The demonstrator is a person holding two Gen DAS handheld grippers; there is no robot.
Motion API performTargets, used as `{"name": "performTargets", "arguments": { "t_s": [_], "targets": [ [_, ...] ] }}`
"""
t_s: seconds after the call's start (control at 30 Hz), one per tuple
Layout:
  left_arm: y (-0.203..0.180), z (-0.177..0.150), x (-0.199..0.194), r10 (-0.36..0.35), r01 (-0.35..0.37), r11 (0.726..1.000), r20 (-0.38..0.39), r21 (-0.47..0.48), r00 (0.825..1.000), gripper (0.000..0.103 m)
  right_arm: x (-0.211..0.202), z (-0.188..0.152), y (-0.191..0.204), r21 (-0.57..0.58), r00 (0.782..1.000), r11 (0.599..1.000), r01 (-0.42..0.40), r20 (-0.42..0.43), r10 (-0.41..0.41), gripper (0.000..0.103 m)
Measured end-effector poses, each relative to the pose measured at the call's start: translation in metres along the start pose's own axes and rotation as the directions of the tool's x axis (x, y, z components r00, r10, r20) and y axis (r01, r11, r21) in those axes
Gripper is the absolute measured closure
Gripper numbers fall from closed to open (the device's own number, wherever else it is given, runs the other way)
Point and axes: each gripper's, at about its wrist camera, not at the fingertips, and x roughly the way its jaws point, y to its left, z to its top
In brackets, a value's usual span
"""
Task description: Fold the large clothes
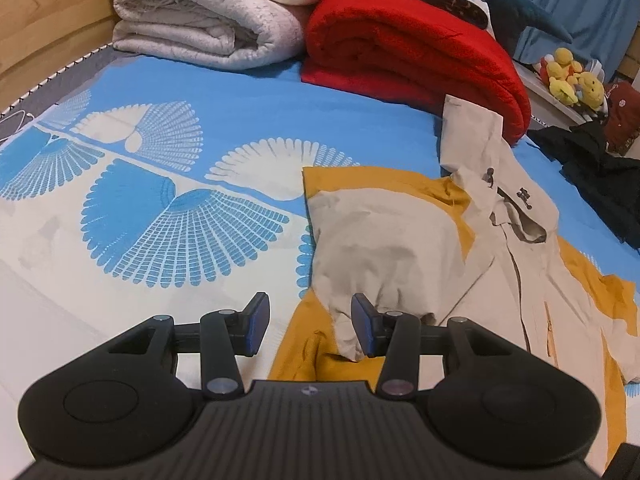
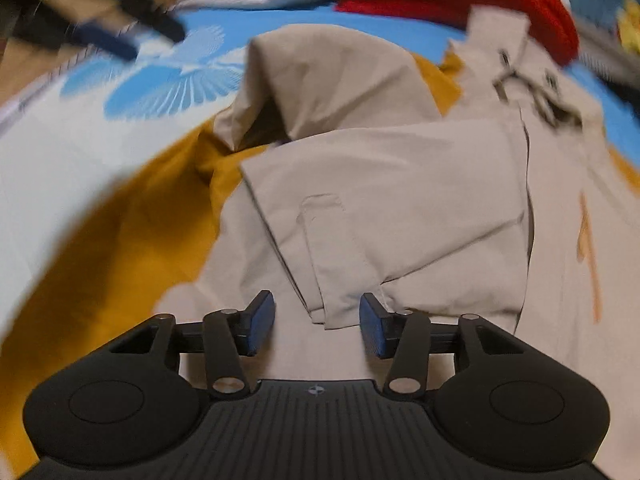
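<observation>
A beige jacket [image 1: 404,240] with a mustard-yellow lining [image 1: 308,344] lies spread on the bed, collar toward the red blanket. One sleeve is folded across its body [image 2: 384,208]. My left gripper [image 1: 310,326] is open and empty, just above the jacket's left edge where a beige fold meets the lining. My right gripper [image 2: 317,328] is open and empty, with the folded sleeve's cuff [image 2: 340,312] lying between its fingers. The right wrist view is blurred by motion, and the left gripper shows in it at the upper left [image 2: 120,40].
A bedsheet [image 1: 160,184] in blue and white with fan patterns covers the bed. A folded white quilt [image 1: 208,12] and a folded red blanket [image 1: 416,52] lie at the head. A dark garment [image 1: 600,172] lies at the right. Yellow plush toys [image 1: 572,76] sit on a shelf beyond.
</observation>
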Motion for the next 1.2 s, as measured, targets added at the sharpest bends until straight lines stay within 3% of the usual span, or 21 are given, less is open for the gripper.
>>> {"name": "performTargets", "arguments": {
  "t_s": [0.03,0.1,0.23,0.33,0.4,0.43,0.5,0.57,0.63,0.67,0.73,0.8,0.83,0.93,1.03,1.2],
  "targets": [
    [0.002,0.0,0.001,0.004,-0.004,1.0,-0.002,-0.001,1.0,0.053,-0.002,0.0,0.003,-0.029,0.999,0.999,0.039,0.011,-0.039,0.085],
    [0.004,0.001,0.002,0.012,-0.012,1.0,-0.004,0.0,1.0,0.053,-0.007,0.003,-0.003,-0.01,0.999,0.999,0.042,0.022,-0.041,0.099],
    [0.008,0.001,0.002,0.028,-0.028,1.0,0.002,-0.002,1.0,0.053,-0.039,0.014,-0.027,0.086,0.989,0.996,0.026,0.141,-0.038,0.102],
    [0.008,0.0,0.003,0.036,-0.036,0.999,0.007,-0.005,0.999,0.053,-0.08,0.023,-0.068,0.249,0.944,0.968,-0.03,0.324,-0.055,0.103],
    [0.006,-0.001,0.004,0.038,-0.038,0.999,0.006,-0.006,0.999,0.053,-0.105,0.025,-0.105,0.379,0.894,0.924,-0.05,0.43,-0.128,0.103],
    [0.004,-0.002,0.005,0.035,-0.035,0.999,0.006,-0.002,0.999,0.053,-0.116,0.023,-0.129,0.453,0.869,0.891,-0.036,0.454,-0.196,0.103],
    [0.0,-0.004,0.007,0.03,-0.03,1.0,0.004,0.01,1.0,0.053,-0.125,0.015,-0.169,0.572,0.84,0.82,-0.015,0.452,-0.3,0.103],
    [-0.004,-0.006,0.009,0.023,-0.023,0.999,-0.001,0.023,1.0,0.053,-0.128,0.0,-0.209,0.692,0.821,0.719,0.063,0.374,-0.432,0.103],
    [-0.007,-0.007,0.012,0.021,-0.021,0.999,-0.005,0.033,1.0,0.053,-0.127,-0.013,-0.231,0.756,0.824,0.649,0.09,0.31,-0.475,0.103],
    [-0.007,-0.008,0.014,0.024,-0.023,0.999,-0.006,0.035,1.0,0.053,-0.123,-0.016,-0.236,0.758,0.844,0.649,0.06,0.308,-0.438,0.101],
    [-0.007,-0.008,0.017,0.031,-0.031,0.999,-0.008,0.034,0.999,0.053,-0.111,-0.011,-0.227,0.691,0.895,0.723,-0.02,0.334,-0.295,0.1],
    [-0.005,-0.008,0.019,0.039,-0.039,0.999,-0.01,0.025,0.999,0.053,-0.096,0.001,-0.193,0.556,0.92,0.829,-0.056,0.352,-0.174,0.095],
    [-0.004,-0.008,0.02,0.043,-0.042,0.999,-0.011,0.019,0.999,0.053,-0.087,0.006,-0.178,0.498,0.929,0.863,-0.078,0.35,-0.118,0.086],
    [-0.002,-0.008,0.022,0.042,-0.042,0.999,-0.017,0.01,0.999,0.053,-0.062,0.017,-0.127,0.369,0.953,0.92,-0.129,0.303,0.012,0.076],
    [0.0,-0.007,0.022,0.035,-0.035,0.999,-0.021,0.002,0.999,0.053,-0.037,0.027,-0.086,0.268,0.967,0.954,-0.136,0.246,0.068,0.068],
    [0.006,-0.004,0.022,0.025,-0.025,0.999,-0.029,-0.02,0.999,0.053,-0.004,0.025,-0.039,0.117,0.984,0.99,-0.08,0.165,0.06,0.051]
  ]
}}
